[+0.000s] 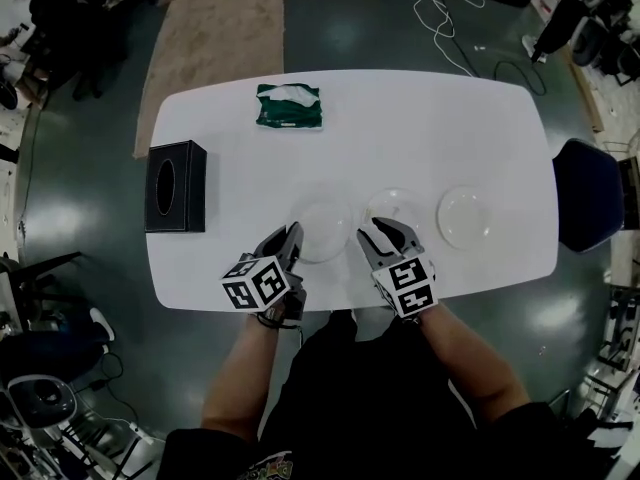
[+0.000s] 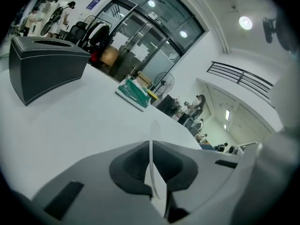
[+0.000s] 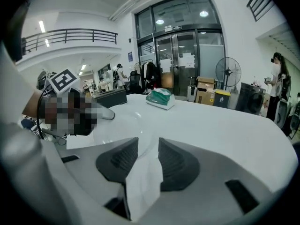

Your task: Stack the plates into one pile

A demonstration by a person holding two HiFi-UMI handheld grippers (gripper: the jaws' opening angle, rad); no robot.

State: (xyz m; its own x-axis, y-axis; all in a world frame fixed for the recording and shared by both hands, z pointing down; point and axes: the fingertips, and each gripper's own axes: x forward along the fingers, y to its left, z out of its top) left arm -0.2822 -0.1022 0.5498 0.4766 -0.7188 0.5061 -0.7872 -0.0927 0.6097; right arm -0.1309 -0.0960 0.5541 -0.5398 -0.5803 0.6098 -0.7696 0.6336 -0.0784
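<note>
Three clear plates lie in a row along the near side of the white tabletop, each apart from the next, so no pile exists yet. At the left, the left gripper has its jaws pressed together on the near rim of the left plate. That is a thin, slick edge pinched at one side only, and I'd worry the plate could swing down or slide out once its weight hangs from that bite. Beside it, the right gripper has its jaws spread, with the near rim of the middle plate just at their tips and not gripped. A shallow close there could skate off the rim or shove the plate away, and the two grippers are near enough to knock each other. The right plate sits untouched beyond them. From overhead you get all three plates and their spacing, but not the bite itself. The left gripper view shows that rim edge-on as a pale line clamped between the dark pads. The right gripper view shows the open gap and the left gripper's marker cube off to one side.
</note>
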